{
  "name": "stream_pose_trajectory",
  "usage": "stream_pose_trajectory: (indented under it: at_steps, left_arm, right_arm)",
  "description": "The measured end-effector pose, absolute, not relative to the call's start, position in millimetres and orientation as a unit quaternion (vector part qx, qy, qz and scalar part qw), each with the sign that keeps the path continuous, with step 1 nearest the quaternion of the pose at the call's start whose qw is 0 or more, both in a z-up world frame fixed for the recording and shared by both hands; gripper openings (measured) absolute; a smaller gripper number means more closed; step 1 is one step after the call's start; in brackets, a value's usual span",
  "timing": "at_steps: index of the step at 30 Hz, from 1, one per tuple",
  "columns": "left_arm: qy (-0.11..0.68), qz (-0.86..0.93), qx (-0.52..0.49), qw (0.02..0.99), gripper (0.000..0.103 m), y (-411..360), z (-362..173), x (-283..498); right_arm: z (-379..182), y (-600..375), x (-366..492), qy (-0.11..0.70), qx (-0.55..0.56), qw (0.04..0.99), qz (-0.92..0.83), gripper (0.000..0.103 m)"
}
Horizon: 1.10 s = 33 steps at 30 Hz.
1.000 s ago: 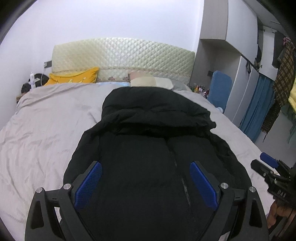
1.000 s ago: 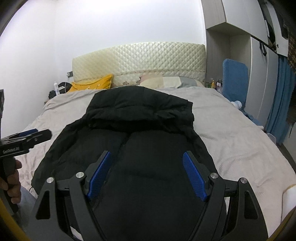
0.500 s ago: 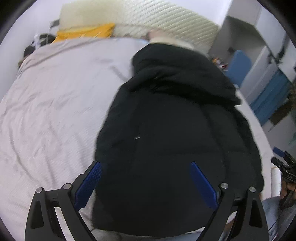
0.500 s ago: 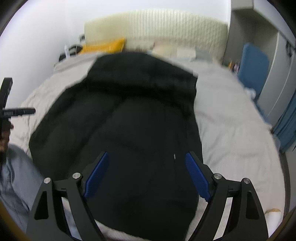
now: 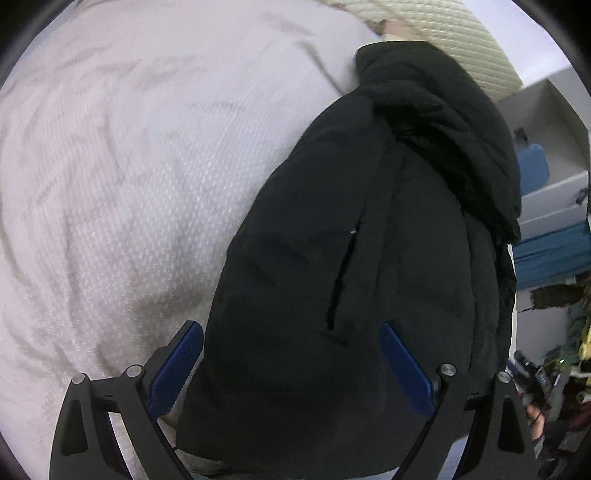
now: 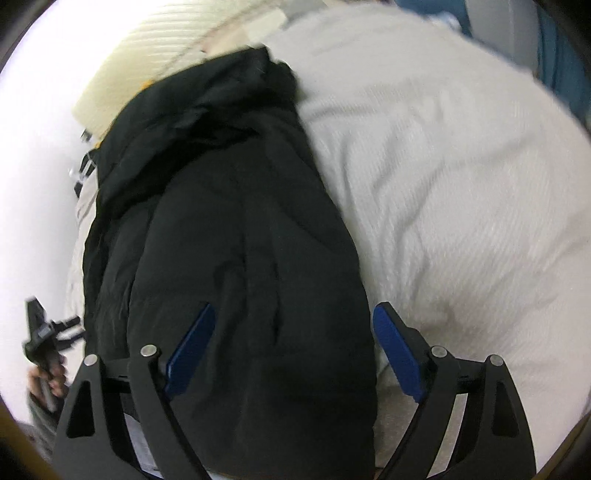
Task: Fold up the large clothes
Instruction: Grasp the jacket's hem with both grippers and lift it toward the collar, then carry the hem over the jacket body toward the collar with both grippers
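A large black puffer jacket lies flat on the bed with its hood toward the headboard. In the left wrist view my left gripper is open and points steeply down over the jacket's left edge near the hem, one blue pad over the sheet and one over the fabric. The right wrist view shows the same jacket. My right gripper straddles its right edge near the hem. Its jaws are opening, the fabric lies below them, and the pads do not press on it.
Pale grey bed sheet spreads wide to the left of the jacket and, as sheet, to the right. A cream quilted headboard stands at the far end. A blue chair and blue curtain stand right of the bed.
Both grippers have tipped down and dropped toward the hem. The left one shifted to the jacket's left edge, the right one to its right edge. The headboard has slid to the top of both views.
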State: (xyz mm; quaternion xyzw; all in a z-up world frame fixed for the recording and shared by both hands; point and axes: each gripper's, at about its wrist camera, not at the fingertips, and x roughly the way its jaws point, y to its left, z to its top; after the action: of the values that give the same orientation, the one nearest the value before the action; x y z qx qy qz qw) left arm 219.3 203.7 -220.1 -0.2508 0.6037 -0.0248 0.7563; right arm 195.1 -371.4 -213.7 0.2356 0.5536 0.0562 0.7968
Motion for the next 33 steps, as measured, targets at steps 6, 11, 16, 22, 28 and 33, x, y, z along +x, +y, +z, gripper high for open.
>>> stream_pose_trajectory:
  at_steps: [6,11,16,22,28,33]
  left_arm:
    - [0.612,-0.003,-0.284,0.738,0.096,214,-237,220]
    - [0.622,-0.001,-0.294,0.726,0.096,213,-244,221]
    - [0.639,-0.008,-0.301,0.708,0.096,207,-257,228]
    - [0.652,-0.001,-0.297,0.698,0.096,189,-263,238]
    - [0.639,-0.069,-0.331,0.69,0.088,169,-257,250]
    - [0.614,-0.144,-0.346,0.695,0.061,149,-248,249]
  right_arm:
    - [-236,-363,205,0.59,0.252,0.762,0.092,0.089]
    - [-209,-343,199,0.541,0.258,0.778,0.189,0.089]
    - [-204,-330,195,0.534,0.249,0.777,0.22,0.09]
    - [-247,-345,204,0.605,0.268,0.739,0.122,0.093]
    - [-250,-326,207,0.612,0.265,0.728,0.161,0.097]
    - [-225,-291,202,0.581,0.222,0.748,0.232,0.095]
